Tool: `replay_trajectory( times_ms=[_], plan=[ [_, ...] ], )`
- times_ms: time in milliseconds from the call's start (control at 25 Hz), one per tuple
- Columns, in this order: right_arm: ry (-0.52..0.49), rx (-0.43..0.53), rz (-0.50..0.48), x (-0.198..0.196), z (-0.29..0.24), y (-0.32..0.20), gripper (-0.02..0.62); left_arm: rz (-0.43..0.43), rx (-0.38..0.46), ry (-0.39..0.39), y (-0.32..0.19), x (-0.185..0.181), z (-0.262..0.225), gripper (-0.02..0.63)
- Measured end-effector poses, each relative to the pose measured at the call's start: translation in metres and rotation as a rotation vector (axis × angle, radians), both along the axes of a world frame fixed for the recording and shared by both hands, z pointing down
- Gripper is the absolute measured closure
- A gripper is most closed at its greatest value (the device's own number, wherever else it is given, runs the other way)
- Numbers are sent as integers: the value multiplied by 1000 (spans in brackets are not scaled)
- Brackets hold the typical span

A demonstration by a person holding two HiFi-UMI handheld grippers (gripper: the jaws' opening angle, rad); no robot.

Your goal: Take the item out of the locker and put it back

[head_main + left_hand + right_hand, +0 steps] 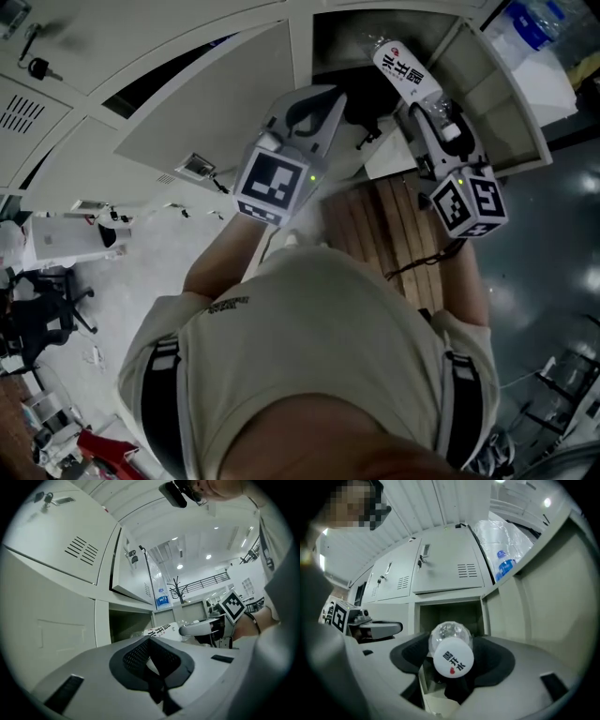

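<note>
Bottle: clear, crinkled plastic with a white label bearing dark characters and a small red heart. It lies level, gripped between the jaws of the right claw, lengthwise toward the locker opening.

Locker: pale grey metal with vented doors. One compartment stands open with a dark interior, directly behind the bottle.
</note>
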State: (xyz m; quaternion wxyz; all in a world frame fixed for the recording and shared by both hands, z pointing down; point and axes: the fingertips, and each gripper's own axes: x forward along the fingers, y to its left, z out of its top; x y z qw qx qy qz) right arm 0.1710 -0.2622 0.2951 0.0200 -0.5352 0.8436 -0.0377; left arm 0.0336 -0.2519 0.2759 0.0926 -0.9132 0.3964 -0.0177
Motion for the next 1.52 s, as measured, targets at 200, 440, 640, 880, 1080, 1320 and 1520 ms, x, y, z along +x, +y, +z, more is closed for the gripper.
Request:
replay_trajectory(
  times_ms=[200,440,640,880,1080,1320,1520],
  plan=[
    [-14,-9,-15,-2,5,29,301,-8,-13,-2,17,-12,7,594],
    [15,24,-35,-20,2,56,301,-14,-25,7,35,-22,19,594],
    [18,43,-49,-35,4,64,301,-17,-47,12,40,-26,28,594],
    [14,43,-54,-41,3,63,302,-13,-47,10,39,-29,31,594],
    [8,45,-51,-42,1,63,301,4,-43,12,41,-28,29,594],
    [4,45,-56,-48,1,63,302,36,-40,-1,42,-27,31,594],
    [-1,51,-55,-47,-2,64,302,36,-59,-3,43,-25,34,594]
  ],
)
